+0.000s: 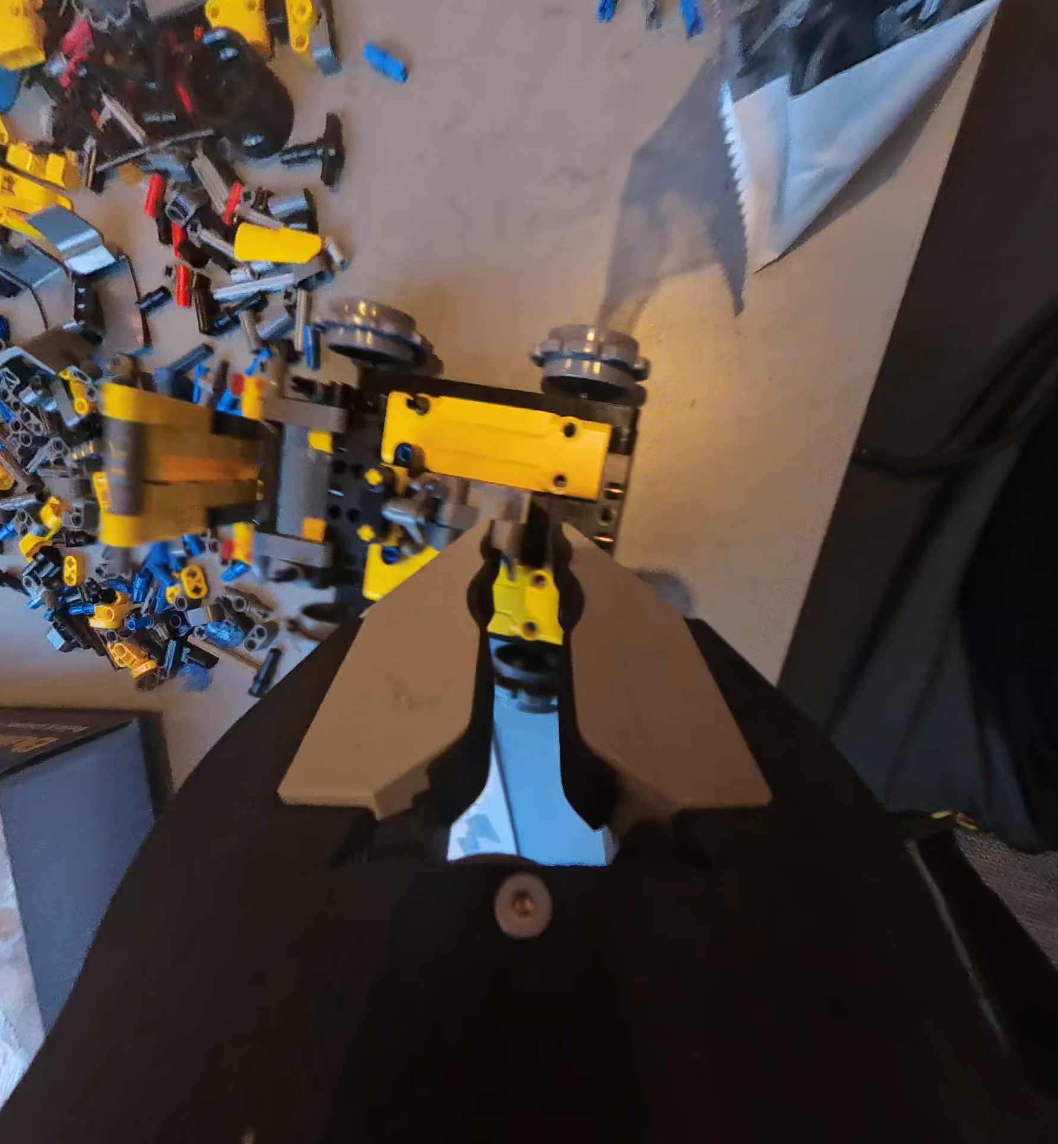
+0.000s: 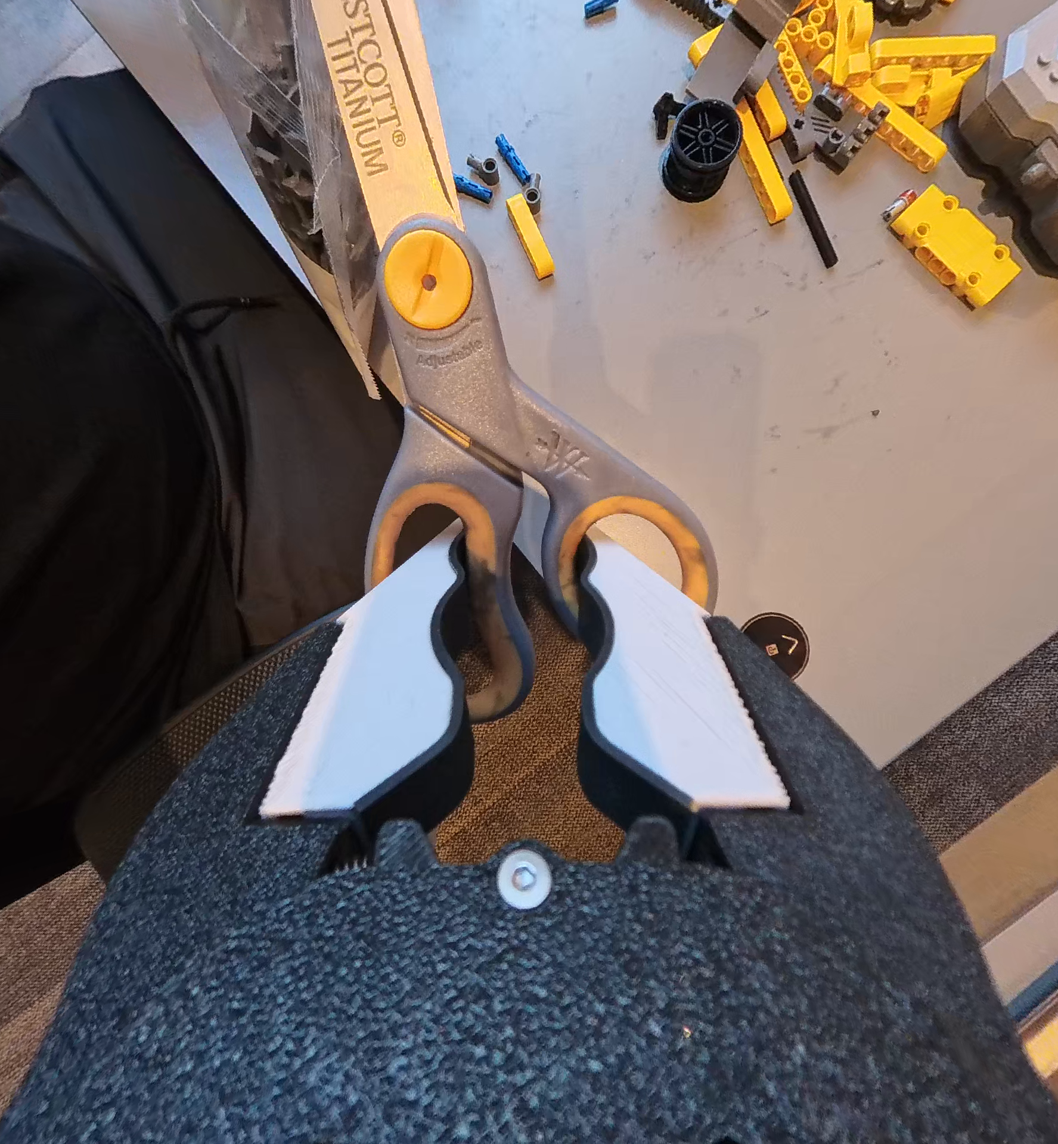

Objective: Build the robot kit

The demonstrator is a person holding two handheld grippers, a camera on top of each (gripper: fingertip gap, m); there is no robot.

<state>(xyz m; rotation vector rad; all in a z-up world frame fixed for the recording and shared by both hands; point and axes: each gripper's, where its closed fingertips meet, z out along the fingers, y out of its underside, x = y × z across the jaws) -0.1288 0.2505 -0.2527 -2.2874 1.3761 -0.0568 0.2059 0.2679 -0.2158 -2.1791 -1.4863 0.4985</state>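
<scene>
Tan fingers of the left hand-held gripper [image 1: 526,538] are closed on a small yellow piece [image 1: 523,603] at the near end of a brick-built vehicle model [image 1: 495,449], which is held just over the desk [image 1: 514,186]. Two grey wheel hubs [image 1: 371,337] are seen on the model's far side. To the near left a dark box [image 1: 49,805] is set. Farther left, a spread of loose yellow, blue, red and black pieces [image 1: 142,247] is scattered. At the far right a clear plastic bag [image 1: 823,155] is seen, blurred.

White fingers [image 2: 390,668] of the right hand-held gripper [image 2: 523,557] are passed through the two handle loops of grey-and-orange scissors [image 2: 446,371], whose inner bars are gripped between them. The blades are pointed away, alongside the serrated edge of the bag [image 2: 303,155]; whether the bag is caught between the blades cannot be told. Beyond, to the right, a black wheel [image 2: 699,151], yellow beams [image 2: 885,80] and a grey block [image 2: 1040,142] are laid on the desk.
</scene>
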